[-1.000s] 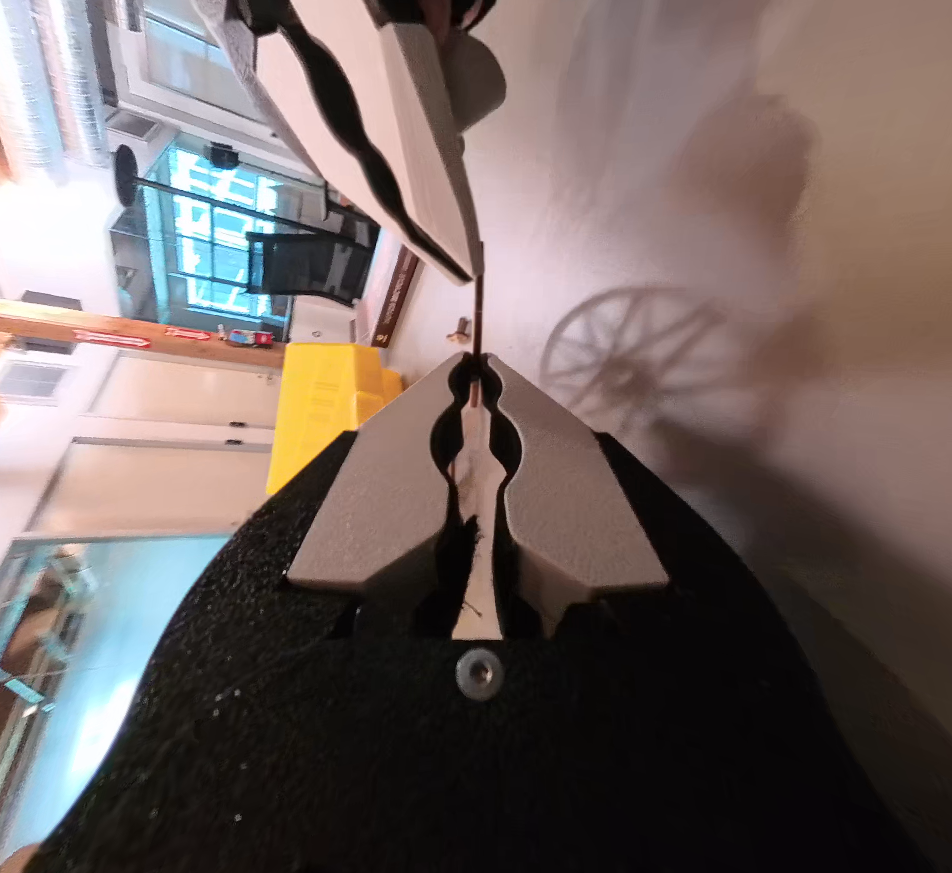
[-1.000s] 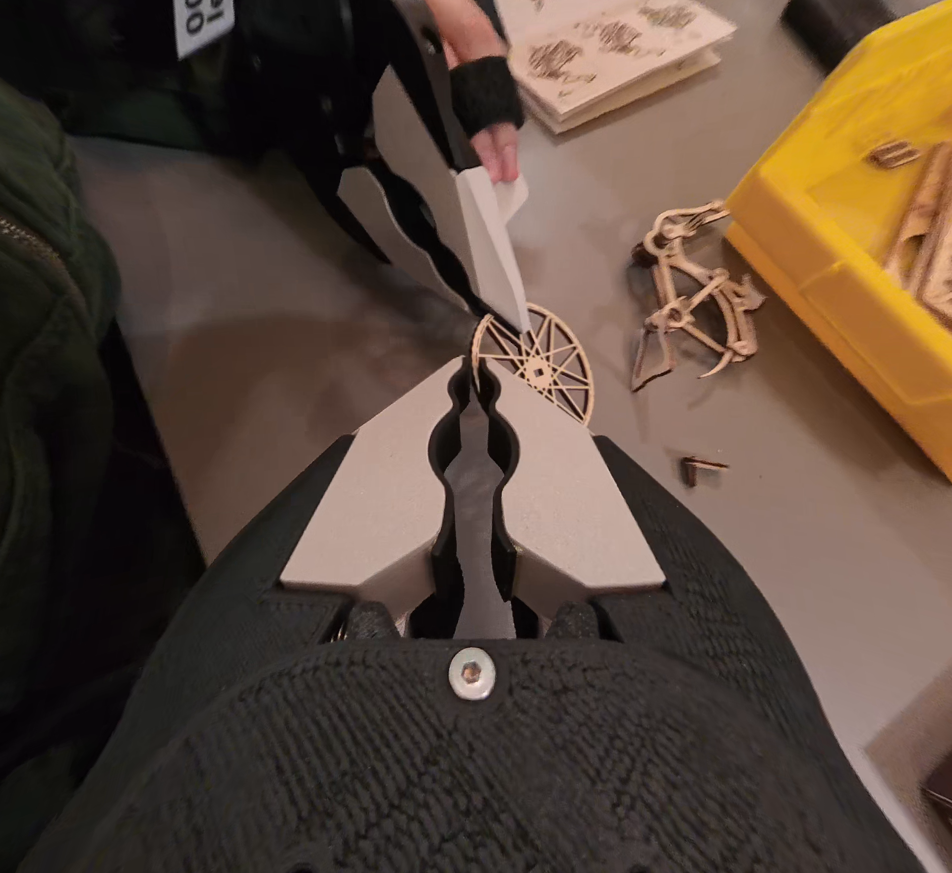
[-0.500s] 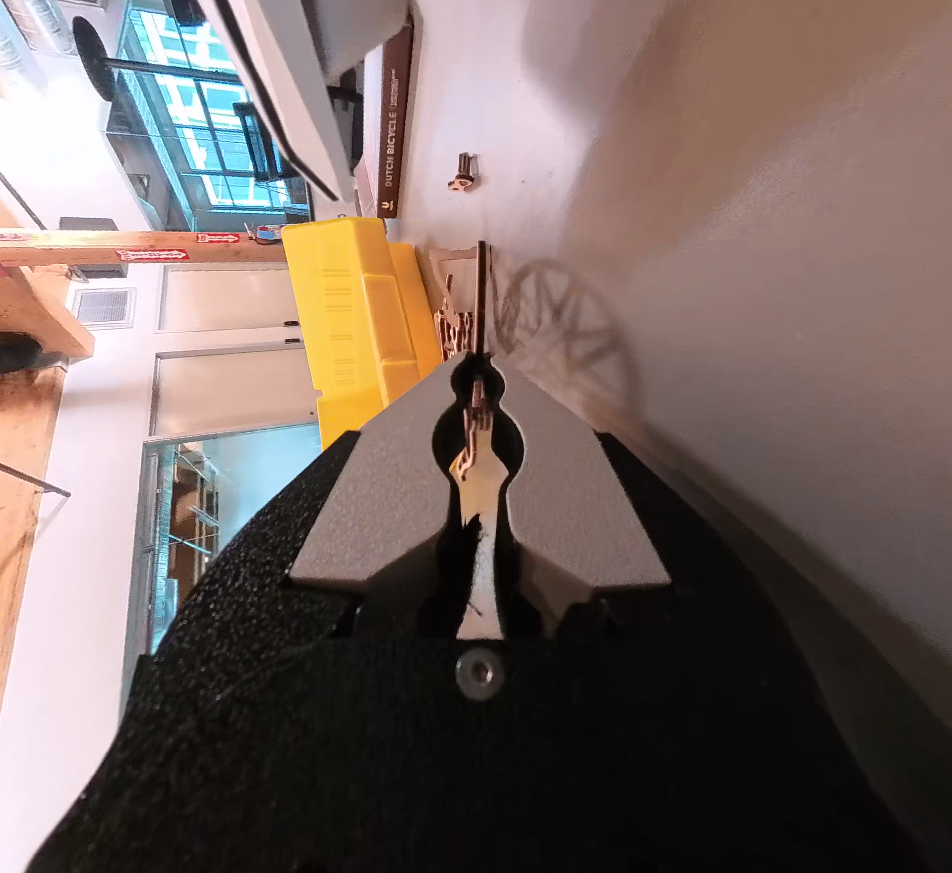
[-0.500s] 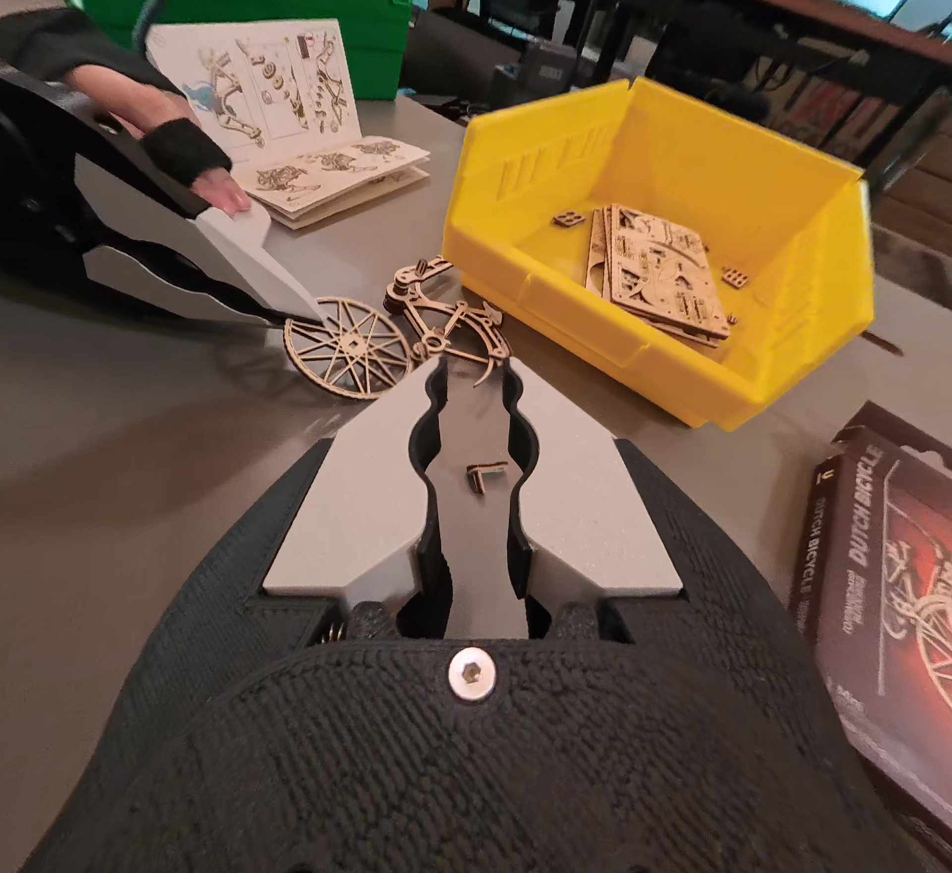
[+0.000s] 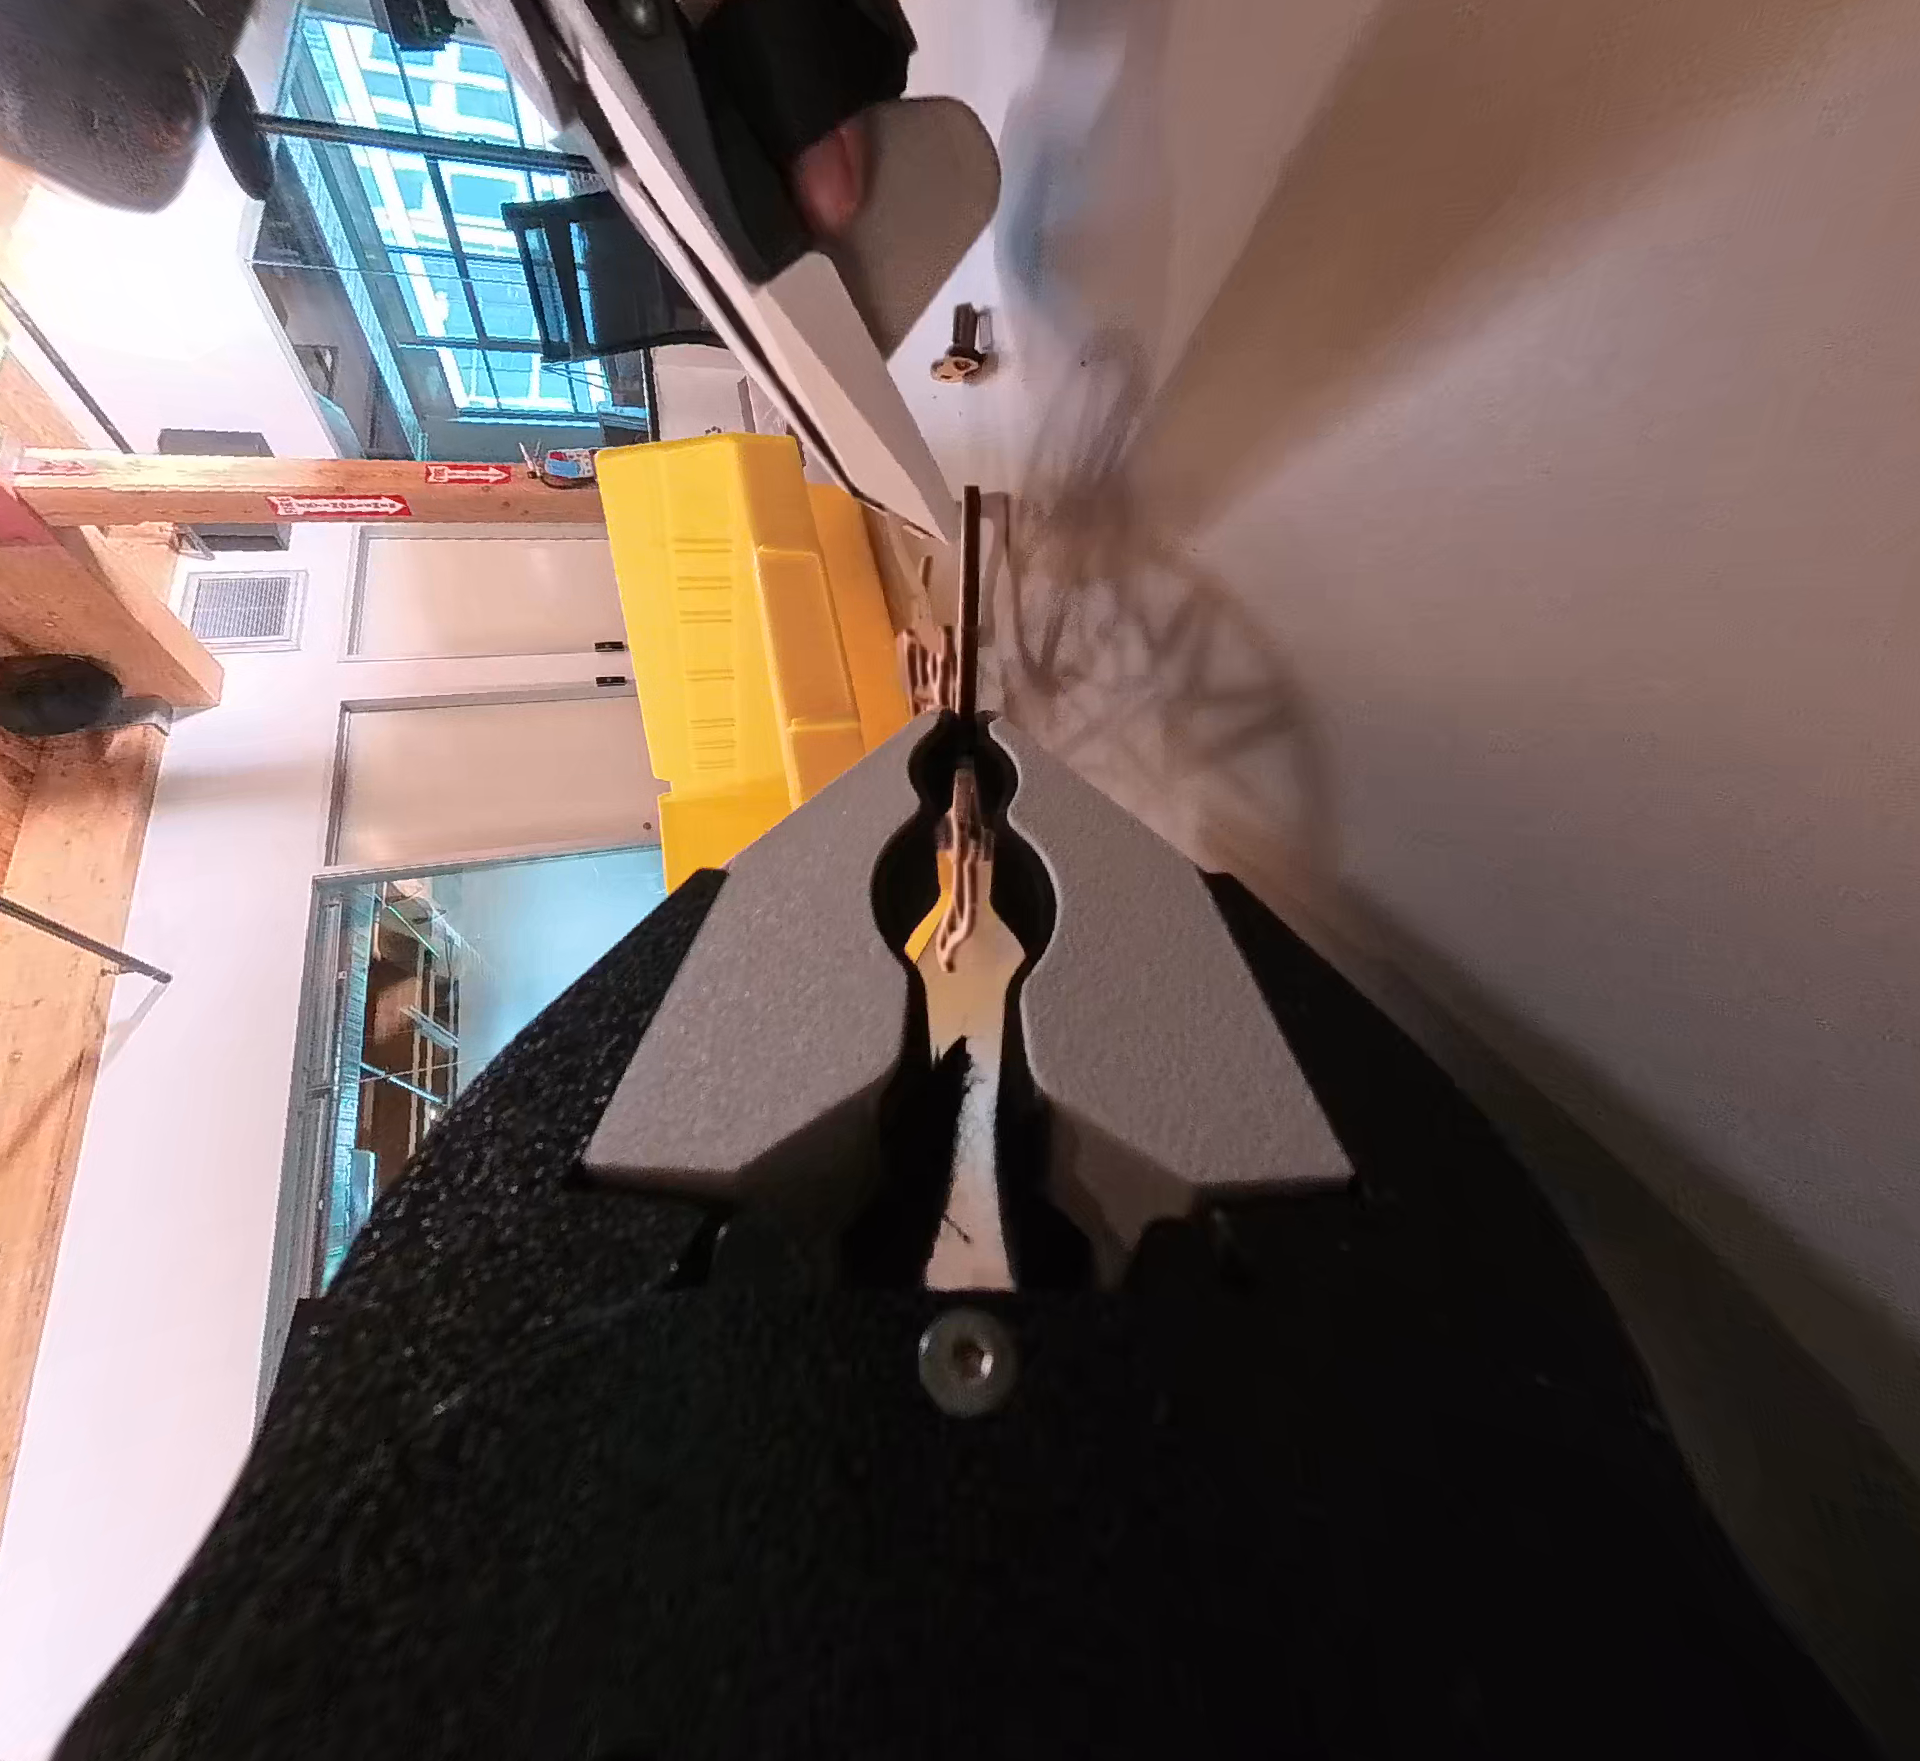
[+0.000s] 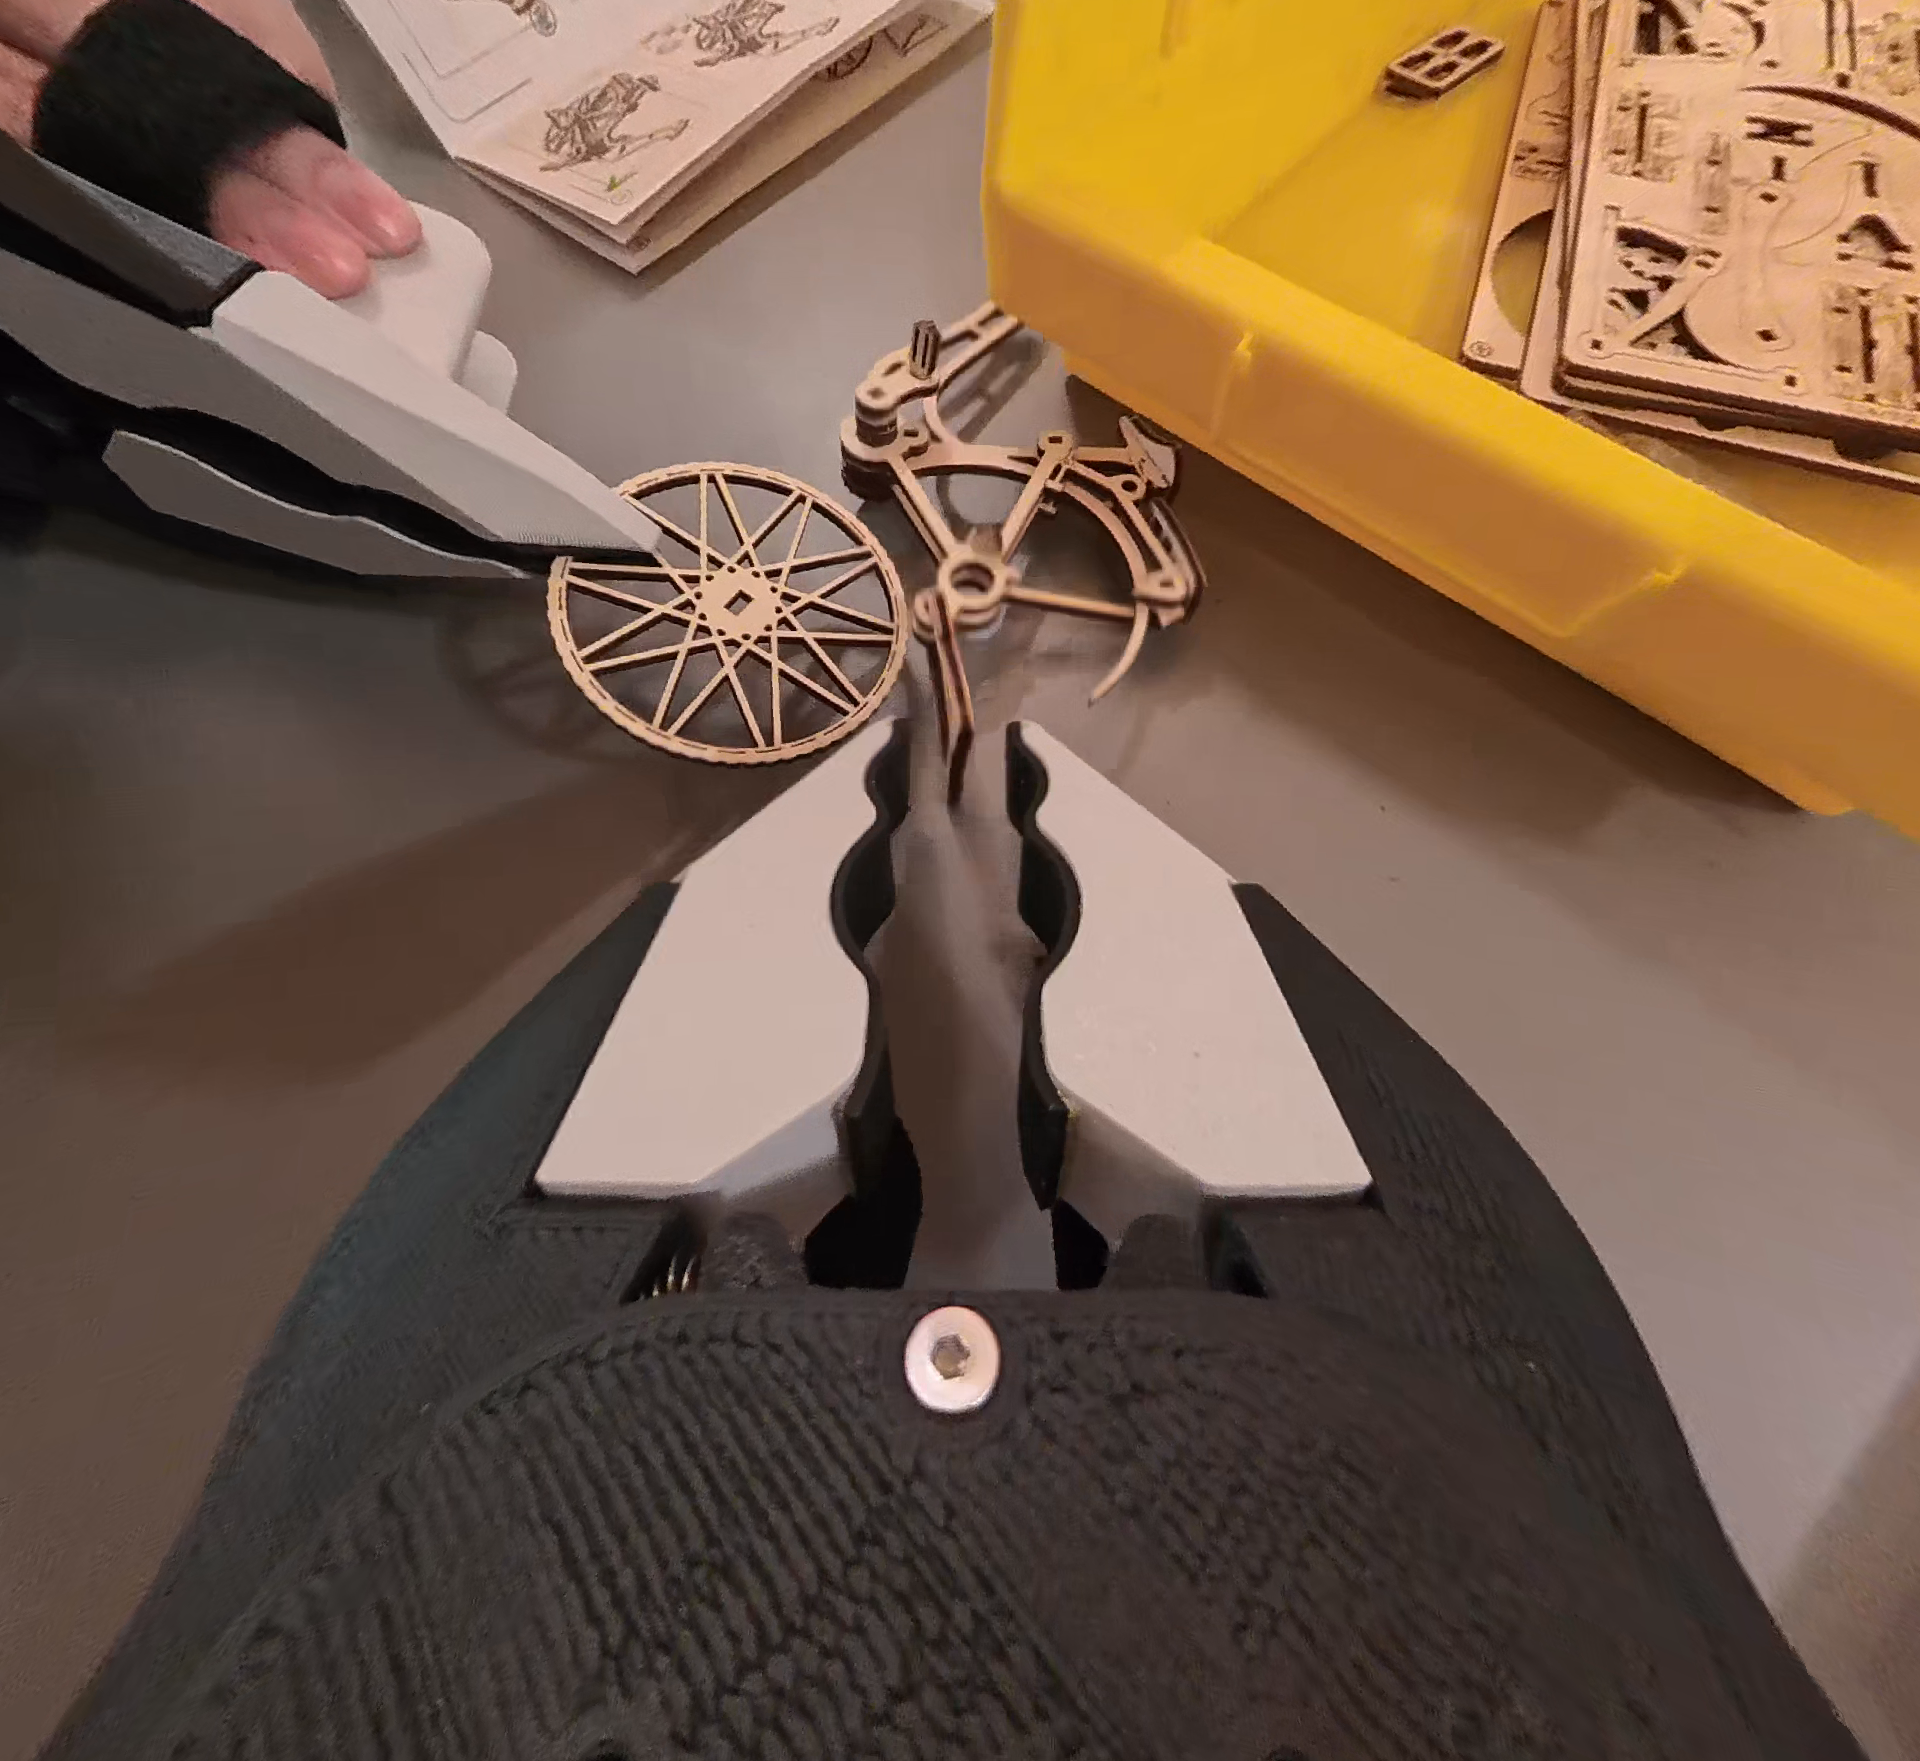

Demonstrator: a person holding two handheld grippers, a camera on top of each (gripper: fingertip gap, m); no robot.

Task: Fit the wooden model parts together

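Observation:
My left gripper [image 5: 966,724] is shut on the rim of a spoked wooden wheel [image 5: 971,599], seen edge-on in the left wrist view. In the right wrist view the left gripper [image 6: 613,542] holds this wheel [image 6: 727,605] tilted a little above the grey table. A wooden bicycle frame [image 6: 1039,516] lies just right of the wheel, against the yellow bin. My right gripper [image 6: 958,745] is open, and a thin strut of the frame [image 6: 943,662] stands between its tips. I cannot tell if the fingers touch it. The right gripper's finger [image 5: 831,361] shows at the top of the left wrist view.
A yellow bin [image 6: 1351,412] at the right holds flat wooden part sheets [image 6: 1714,205] and a small loose piece [image 6: 1444,64]. An open instruction booklet [image 6: 675,49] lies at the back. A small wooden piece [image 5: 961,350] lies on the table. Some 6 cm of space lies between my two pairs of fingers.
One second ago the right gripper was shut at the wheel's rim. It opened, drew back, then moved in to the bicycle frame. The left gripper has kept hold of the wheel.

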